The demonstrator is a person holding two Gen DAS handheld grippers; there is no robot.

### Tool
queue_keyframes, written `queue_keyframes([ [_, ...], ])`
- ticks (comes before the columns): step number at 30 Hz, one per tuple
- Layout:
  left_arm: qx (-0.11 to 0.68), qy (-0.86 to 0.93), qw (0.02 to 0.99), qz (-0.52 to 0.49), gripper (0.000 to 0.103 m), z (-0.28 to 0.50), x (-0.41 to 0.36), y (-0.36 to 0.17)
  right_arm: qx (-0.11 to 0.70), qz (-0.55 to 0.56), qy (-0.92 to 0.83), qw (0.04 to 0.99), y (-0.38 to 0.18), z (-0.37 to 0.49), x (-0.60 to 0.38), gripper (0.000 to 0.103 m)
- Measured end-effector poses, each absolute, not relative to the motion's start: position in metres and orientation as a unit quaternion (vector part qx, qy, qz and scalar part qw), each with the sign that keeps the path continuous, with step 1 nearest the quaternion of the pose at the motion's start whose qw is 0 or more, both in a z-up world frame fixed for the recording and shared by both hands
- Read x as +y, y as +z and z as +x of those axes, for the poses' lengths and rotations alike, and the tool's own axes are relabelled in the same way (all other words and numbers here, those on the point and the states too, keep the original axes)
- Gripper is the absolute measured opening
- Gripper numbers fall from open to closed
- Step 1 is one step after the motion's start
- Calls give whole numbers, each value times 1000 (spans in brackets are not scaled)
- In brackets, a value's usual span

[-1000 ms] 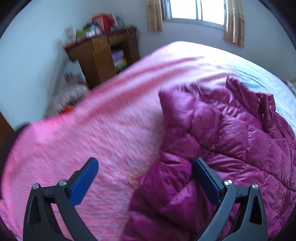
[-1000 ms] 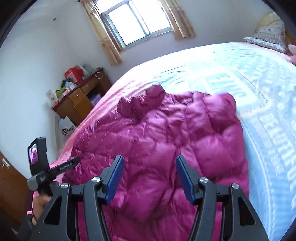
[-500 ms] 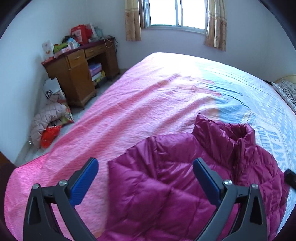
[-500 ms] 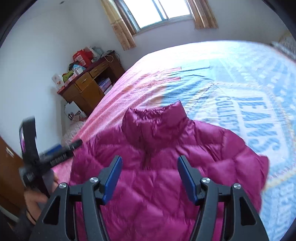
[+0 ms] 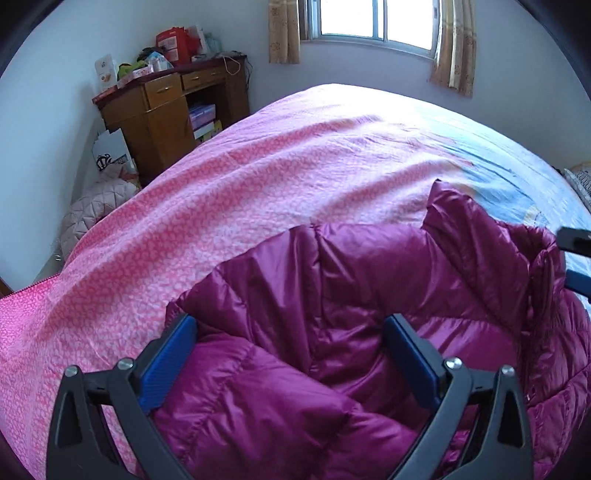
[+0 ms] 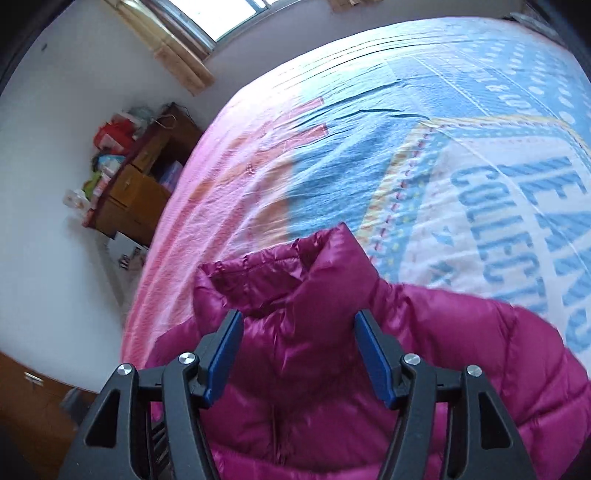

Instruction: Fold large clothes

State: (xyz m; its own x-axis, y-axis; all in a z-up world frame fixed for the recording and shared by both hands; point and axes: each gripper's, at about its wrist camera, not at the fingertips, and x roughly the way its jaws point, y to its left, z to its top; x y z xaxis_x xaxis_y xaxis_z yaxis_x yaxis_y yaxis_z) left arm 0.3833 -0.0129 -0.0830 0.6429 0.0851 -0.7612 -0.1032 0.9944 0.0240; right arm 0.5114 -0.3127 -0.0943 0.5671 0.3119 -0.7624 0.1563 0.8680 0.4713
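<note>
A magenta puffer jacket [image 5: 369, 295] lies on the bed, collar pointing away. My left gripper [image 5: 291, 328] is open, just above the jacket's left shoulder and folded sleeve; nothing is between its blue pads. My right gripper [image 6: 299, 325] is open over the jacket [image 6: 424, 350] just below its standing collar [image 6: 325, 258]. A dark part of the right gripper shows at the right edge of the left wrist view [image 5: 576, 243].
The bed has a pink cover [image 5: 221, 192] on the left and a blue-and-white printed part [image 6: 480, 147] on the right. A wooden desk [image 5: 166, 107] with clutter stands by the far wall under a window [image 5: 369, 22]. A pale quilted garment [image 5: 96, 210] lies on the floor.
Both grippers have come down and forward over the jacket, from its lower body up to the shoulder and collar. Both stayed open.
</note>
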Motion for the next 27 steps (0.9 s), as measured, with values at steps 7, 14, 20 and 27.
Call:
queue_keyframes([
  [7,433,59,900,14,103,385,-21,-87,491,228,11,840,-121,532,-301,70],
  [14,436,57,898,11,103,388,-18,-88,458,238,35,856,-99,507,-331,28],
  [20,435,56,899,9,103,388,-18,-89,459,196,9,866,-86,487,-345,26],
  [27,434,54,899,6,103,390,-18,-90,485,274,10,831,-114,472,-380,26],
])
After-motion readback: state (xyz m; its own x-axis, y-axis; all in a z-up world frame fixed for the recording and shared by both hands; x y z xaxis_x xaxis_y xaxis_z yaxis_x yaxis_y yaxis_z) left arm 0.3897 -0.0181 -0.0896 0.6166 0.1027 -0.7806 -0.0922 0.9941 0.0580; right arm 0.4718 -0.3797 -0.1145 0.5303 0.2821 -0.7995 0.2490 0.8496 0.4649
